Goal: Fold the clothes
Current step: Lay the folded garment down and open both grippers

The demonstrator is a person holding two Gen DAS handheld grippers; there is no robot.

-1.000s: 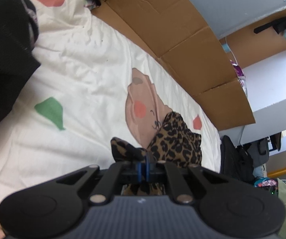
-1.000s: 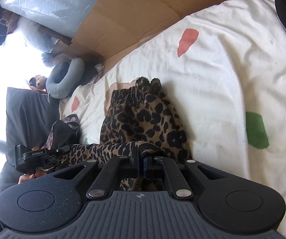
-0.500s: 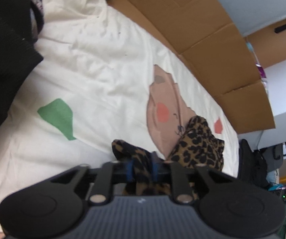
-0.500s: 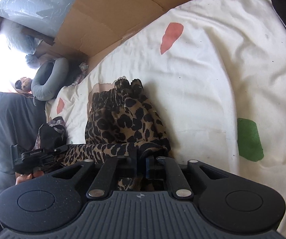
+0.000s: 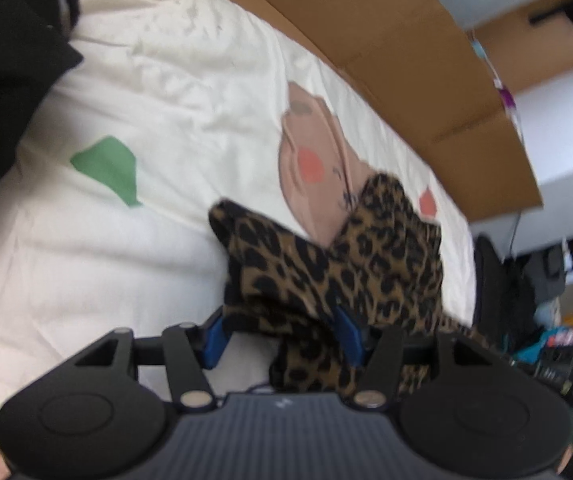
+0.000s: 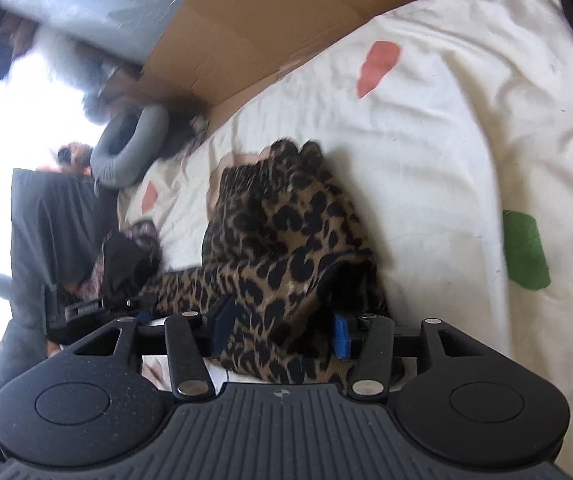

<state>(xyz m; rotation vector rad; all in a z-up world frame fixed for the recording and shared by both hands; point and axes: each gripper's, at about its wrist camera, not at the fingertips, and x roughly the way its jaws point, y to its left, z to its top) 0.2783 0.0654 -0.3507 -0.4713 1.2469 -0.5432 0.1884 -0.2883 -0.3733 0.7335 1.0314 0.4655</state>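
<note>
Left wrist view: the left hand-held gripper [image 5: 282,340] points down at the bed [image 5: 86,264], and its jaws are opening with a bunched fold of the leopard-print garment [image 5: 346,264] lying loose between the blue pads [image 5: 216,338]. The cloth fills mostly the right half of the gap; the left pad stands clear of it. From here the garment runs forward and to the right, toward the cardboard [image 5: 406,52] along the far edge of the bed.

Right wrist view: the right hand-held gripper [image 6: 282,332] is likewise opening, the garment [image 6: 286,232] draped between its pads [image 6: 342,334] but no longer pinched. The heap's long axis runs away from the gripper, up the frame, and a strip of it trails left toward the left hand-held gripper [image 6: 86,310]. Both hands sit at the near end of the garment, about equally close, so either one could take the next hold.
</note>
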